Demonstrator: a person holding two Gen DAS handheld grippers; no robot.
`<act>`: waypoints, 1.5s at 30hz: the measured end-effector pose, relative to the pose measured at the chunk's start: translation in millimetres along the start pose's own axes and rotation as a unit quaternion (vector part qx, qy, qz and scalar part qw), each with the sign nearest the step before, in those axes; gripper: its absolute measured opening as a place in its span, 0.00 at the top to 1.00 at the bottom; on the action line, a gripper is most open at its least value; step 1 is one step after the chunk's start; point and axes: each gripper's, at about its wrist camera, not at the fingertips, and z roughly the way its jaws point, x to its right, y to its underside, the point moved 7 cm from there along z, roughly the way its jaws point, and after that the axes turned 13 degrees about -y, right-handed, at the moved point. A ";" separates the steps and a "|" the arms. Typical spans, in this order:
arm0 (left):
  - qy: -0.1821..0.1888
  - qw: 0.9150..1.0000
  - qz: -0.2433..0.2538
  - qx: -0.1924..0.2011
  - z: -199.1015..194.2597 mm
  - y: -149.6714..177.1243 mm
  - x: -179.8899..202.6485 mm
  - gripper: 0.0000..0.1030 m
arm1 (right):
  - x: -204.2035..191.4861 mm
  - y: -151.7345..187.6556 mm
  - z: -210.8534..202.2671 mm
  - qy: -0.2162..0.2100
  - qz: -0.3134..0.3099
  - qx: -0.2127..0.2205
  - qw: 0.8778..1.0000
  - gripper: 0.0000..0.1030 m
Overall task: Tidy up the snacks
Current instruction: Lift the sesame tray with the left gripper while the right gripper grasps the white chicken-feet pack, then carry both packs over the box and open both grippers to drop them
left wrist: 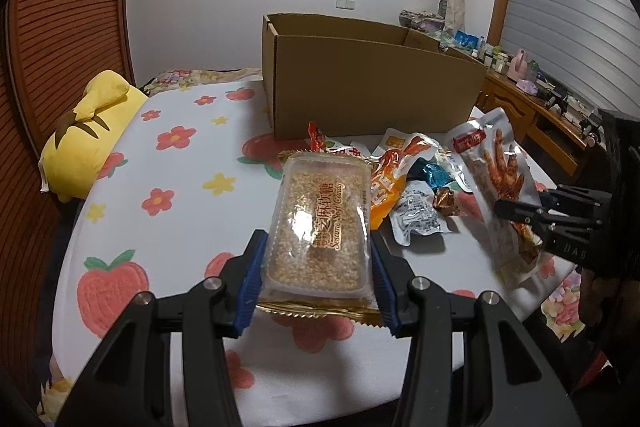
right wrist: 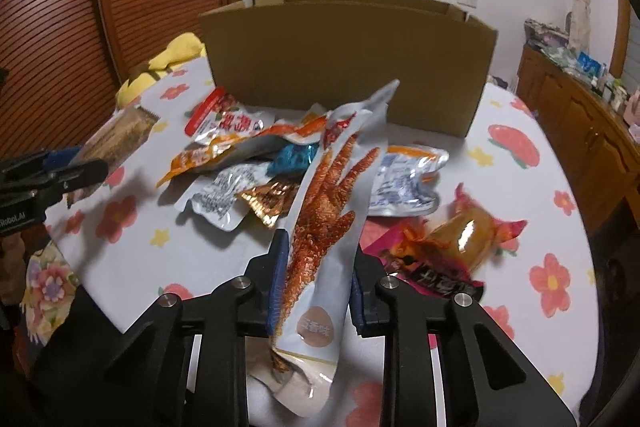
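Left tool [left wrist: 318, 259]: both blue pads pressed against the long sides of the sesame candy pack [left wrist: 318, 223], which I hold flat and clear of the bed [left wrist: 180, 187], over its near left part. Right tool [right wrist: 316, 287]: clamped on the lower half of the chicken-foot pouch [right wrist: 328, 219], which stands up and leans away from me, its top corner pointing toward the cardboard box [right wrist: 348, 67]. From the left wrist view this pouch hangs at the right, above the bed's right edge, with the right tool's fingers across it. Beyond both tools, a loose pile of snack packets [right wrist: 248, 167] lies on the flowered sheet just in front of the box's near wall; one amber-wrapped snack [right wrist: 460, 235] sits apart toward the right edge. The box stands open at the far middle of the bed. Yellow plush [left wrist: 88, 131] at the far left edge. Step, as I judge it: both picks made, transfer pending. Next move calls for lifting each pack over the near wall before letting go; the tall pouch may catch on that rim.
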 end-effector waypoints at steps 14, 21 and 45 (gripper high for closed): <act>0.005 0.999 0.011 0.029 -14.8 -27.8 9.7 0.53 | 9.9 -29.8 -38.6 0.001 -0.007 0.046 0.999 0.78; 0.009 0.998 0.028 0.054 -15.5 -62.2 17.3 0.53 | 8.9 -63.9 -57.7 -0.001 -0.035 0.072 0.997 0.78; -0.004 0.996 0.049 0.077 53.9 -201.9 31.9 0.53 | 80.5 -217.3 -16.5 0.001 -0.061 0.099 0.993 0.78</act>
